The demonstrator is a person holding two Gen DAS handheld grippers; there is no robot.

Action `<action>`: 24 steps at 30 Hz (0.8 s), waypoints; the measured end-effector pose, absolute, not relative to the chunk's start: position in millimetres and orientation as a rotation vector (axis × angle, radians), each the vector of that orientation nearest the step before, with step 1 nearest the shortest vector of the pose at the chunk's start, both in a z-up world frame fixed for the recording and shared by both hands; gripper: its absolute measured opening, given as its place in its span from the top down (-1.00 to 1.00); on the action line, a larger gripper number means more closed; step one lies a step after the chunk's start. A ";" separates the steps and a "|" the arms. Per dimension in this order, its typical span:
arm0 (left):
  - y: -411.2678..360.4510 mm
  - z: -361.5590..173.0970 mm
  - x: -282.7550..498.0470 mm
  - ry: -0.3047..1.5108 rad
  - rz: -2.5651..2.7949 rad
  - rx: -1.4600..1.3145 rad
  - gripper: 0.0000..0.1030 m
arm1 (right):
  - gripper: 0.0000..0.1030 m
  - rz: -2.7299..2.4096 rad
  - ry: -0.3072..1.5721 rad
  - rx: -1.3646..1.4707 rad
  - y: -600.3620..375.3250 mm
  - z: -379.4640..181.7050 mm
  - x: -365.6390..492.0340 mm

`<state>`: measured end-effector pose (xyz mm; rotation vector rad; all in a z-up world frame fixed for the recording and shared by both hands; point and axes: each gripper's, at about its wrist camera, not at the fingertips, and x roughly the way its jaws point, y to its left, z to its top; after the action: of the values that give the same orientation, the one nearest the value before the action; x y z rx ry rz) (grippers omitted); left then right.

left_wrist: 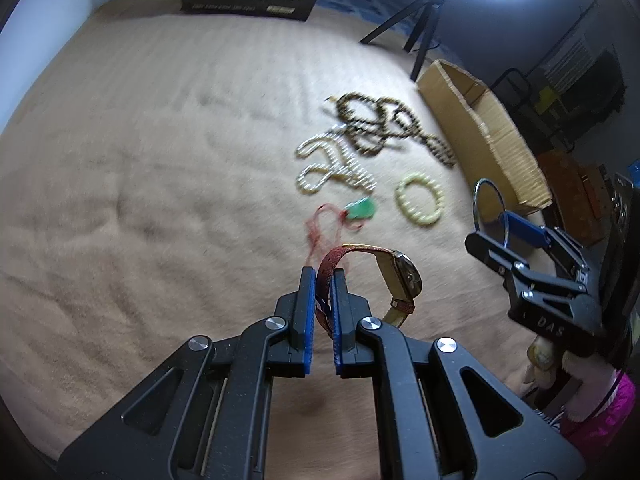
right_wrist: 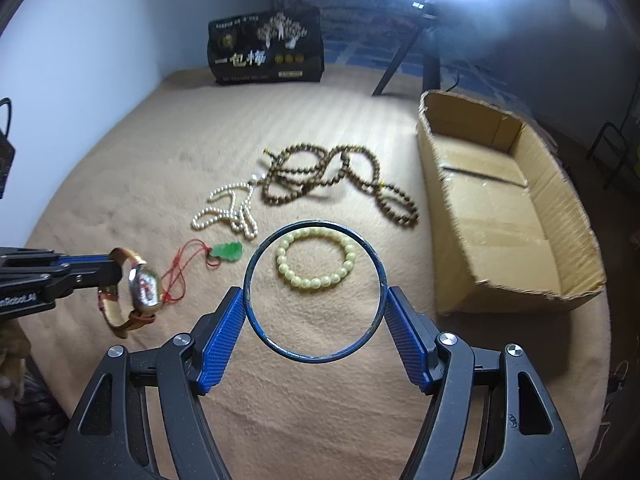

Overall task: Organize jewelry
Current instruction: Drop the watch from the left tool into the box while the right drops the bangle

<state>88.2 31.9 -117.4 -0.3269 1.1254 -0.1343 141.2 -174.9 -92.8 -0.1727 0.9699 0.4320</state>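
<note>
My left gripper is shut on the red strap of a gold wristwatch, which hangs above the beige blanket; the right wrist view shows the same watch at the left gripper. My right gripper holds a thin dark-blue bangle across its width, both pads pressing its rim; in the left wrist view that bangle sticks up from the right gripper. On the blanket lie a yellow bead bracelet, a green pendant on red cord, a pearl necklace and a brown bead necklace.
An open cardboard box stands at the blanket's right edge, beside the brown beads. A black printed bag rests against the far wall. A tripod with a bright ring light rises behind the box. Furniture clutters the floor at right.
</note>
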 end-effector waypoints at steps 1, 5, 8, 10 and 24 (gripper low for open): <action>29.2 -114.6 90.2 1.119 -0.140 -0.329 0.90 | -0.36 0.428 0.961 -0.173 -177.8 -88.8 140.6; 15.8 -101.3 100.4 1.089 -0.164 -0.332 0.90 | -0.36 0.402 0.927 -0.179 -190.9 -75.4 140.3; 4.7 -92.9 109.1 1.069 -0.180 -0.329 0.90 | -0.36 0.376 0.910 -0.173 -203.4 -67.3 143.0; -1.3 -87.5 113.2 1.059 -0.191 -0.327 0.90 | -0.36 0.360 0.904 -0.160 -212.2 -63.1 146.0; -48.2 -59.0 176.7 0.986 -0.247 -0.314 0.90 | -0.36 0.257 0.880 -0.149 -270.5 -40.5 177.6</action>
<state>176.7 -48.2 -59.0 -0.3140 0.9858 -0.2465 177.6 -270.5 -40.5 -0.1490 0.8802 0.2566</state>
